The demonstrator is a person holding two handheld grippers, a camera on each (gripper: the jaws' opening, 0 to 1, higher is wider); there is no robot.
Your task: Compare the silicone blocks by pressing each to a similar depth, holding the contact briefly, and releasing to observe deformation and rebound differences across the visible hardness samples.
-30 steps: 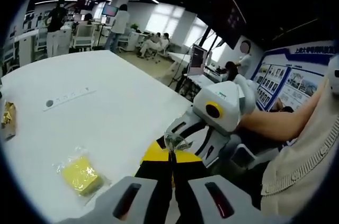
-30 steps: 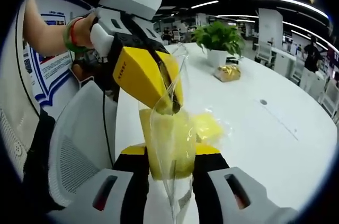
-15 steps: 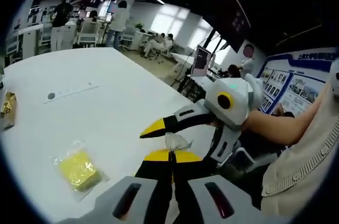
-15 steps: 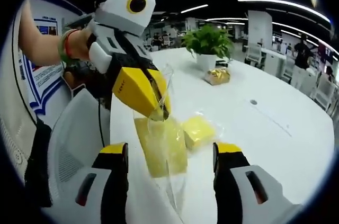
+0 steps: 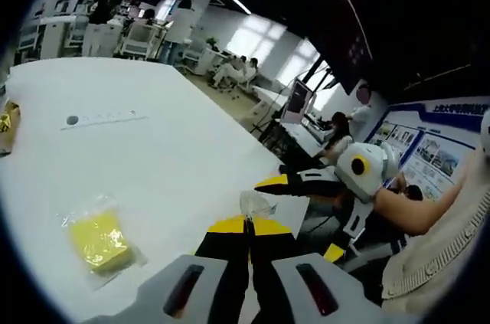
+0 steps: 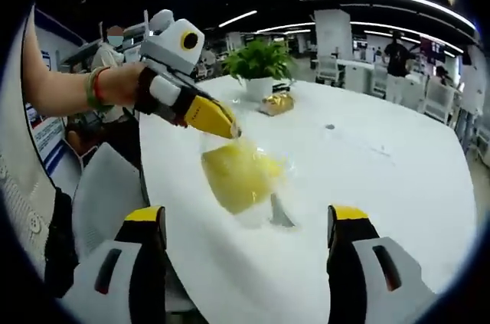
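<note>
My left gripper (image 5: 246,226) pinches a clear bag corner (image 5: 256,203), but the bag's body drops out of sight behind my jaws. In the right gripper view, the yellow block (image 6: 233,176) blurs inside crinkled plastic, edges unreadable.

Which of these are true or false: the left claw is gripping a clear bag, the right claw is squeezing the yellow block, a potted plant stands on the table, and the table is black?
1. The left gripper is shut on the edge of a clear bag. True; the bag hangs from its closed tips.
2. The right gripper squeezes the yellow block in that bag. False; its jaws stand wide apart, touching nothing.
3. A potted plant stands on the table. True.
4. The table is black. False; it is white.
5. Another bagged yellow block lies on the table. True.
</note>
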